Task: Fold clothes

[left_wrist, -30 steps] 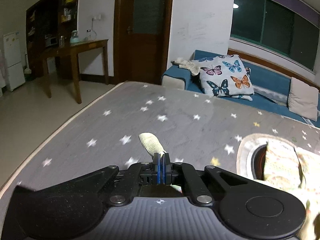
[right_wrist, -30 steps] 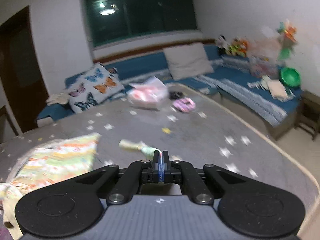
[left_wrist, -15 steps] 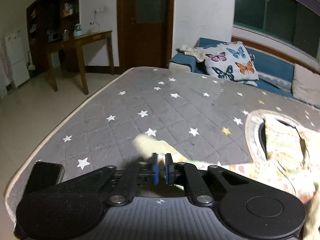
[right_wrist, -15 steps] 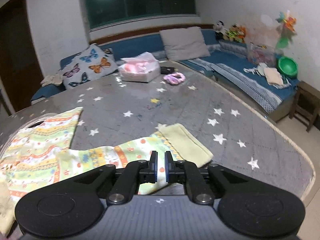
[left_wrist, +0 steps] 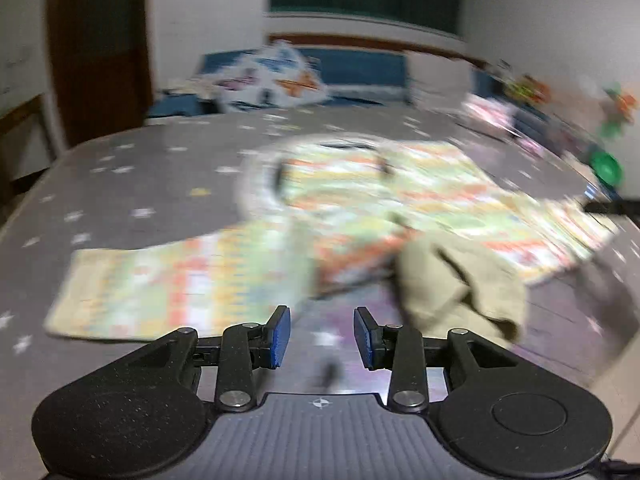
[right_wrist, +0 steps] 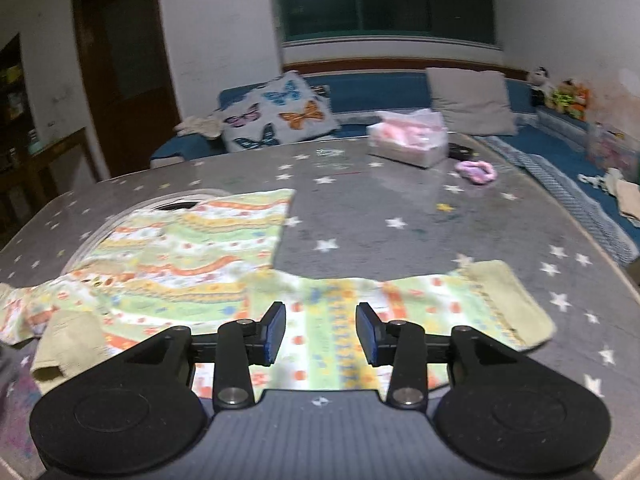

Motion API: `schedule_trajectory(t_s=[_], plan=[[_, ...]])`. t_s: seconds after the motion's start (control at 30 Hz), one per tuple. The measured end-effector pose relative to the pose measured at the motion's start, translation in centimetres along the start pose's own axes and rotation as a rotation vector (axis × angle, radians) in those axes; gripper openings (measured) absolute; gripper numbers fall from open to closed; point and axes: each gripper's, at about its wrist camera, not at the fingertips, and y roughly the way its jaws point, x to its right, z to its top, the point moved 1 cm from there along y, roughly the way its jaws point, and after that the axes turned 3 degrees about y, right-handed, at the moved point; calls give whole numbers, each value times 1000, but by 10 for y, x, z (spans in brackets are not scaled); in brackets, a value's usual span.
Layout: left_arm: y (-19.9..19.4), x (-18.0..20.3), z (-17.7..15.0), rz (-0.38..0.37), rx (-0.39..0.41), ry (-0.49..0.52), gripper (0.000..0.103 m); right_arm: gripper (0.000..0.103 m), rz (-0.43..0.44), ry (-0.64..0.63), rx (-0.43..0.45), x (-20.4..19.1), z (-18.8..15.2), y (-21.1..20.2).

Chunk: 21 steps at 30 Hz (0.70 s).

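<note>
A pale green patterned child's garment (right_wrist: 188, 256) lies spread on the grey star-print table (right_wrist: 400, 208). One sleeve with a yellow-green cuff (right_wrist: 508, 300) stretches to the right in the right wrist view. My right gripper (right_wrist: 320, 332) is open and empty just above that sleeve. In the blurred left wrist view the garment (left_wrist: 400, 200) lies ahead, its other sleeve (left_wrist: 168, 280) to the left and a crumpled yellow-green cuff (left_wrist: 460, 280) at the right. My left gripper (left_wrist: 322, 334) is open and empty over the table, near the garment's lower edge.
A pink-filled clear bag (right_wrist: 408, 140) and a purple scrunchie (right_wrist: 476, 170) lie at the table's far right. A blue sofa with a butterfly cushion (right_wrist: 280, 112) and a grey cushion (right_wrist: 472, 100) stands behind. The table's right edge (right_wrist: 600, 248) is close.
Both grippers have opened and let go of the sleeve cuffs, which now lie on the table. The left gripper has swung right toward the garment; its view is blurred.
</note>
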Motion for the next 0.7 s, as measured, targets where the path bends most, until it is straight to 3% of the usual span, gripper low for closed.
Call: schedule_trajectory(t_s=[0.1, 0.27, 0.3, 0.33, 0.43, 0.5, 0.6, 0.7], plan=[[14, 21, 3, -60, -4, 50, 42, 45, 28, -19, -7, -10, -3, 2], [36, 35, 6, -109, -38, 76, 40, 47, 76, -45, -26, -24, -10, 3], [38, 37, 6, -117, -41, 81, 33, 48, 83, -51, -29, -27, -11, 4], [39, 40, 6, -123, -43, 86, 13, 48, 89, -56, -32, -29, -12, 5], [35, 46, 9, -129, -33, 96, 5, 48, 106, -71, -39, -36, -13, 6], [23, 47, 16, -167, -24, 79, 4, 48, 115, -82, -39, -40, -13, 6], [-2, 46, 31, -291, -31, 16, 4, 49, 127, -99, -33, -45, -11, 5], [-16, 55, 36, -309, -7, 79, 7, 51, 140, -110, -33, -50, -8, 7]])
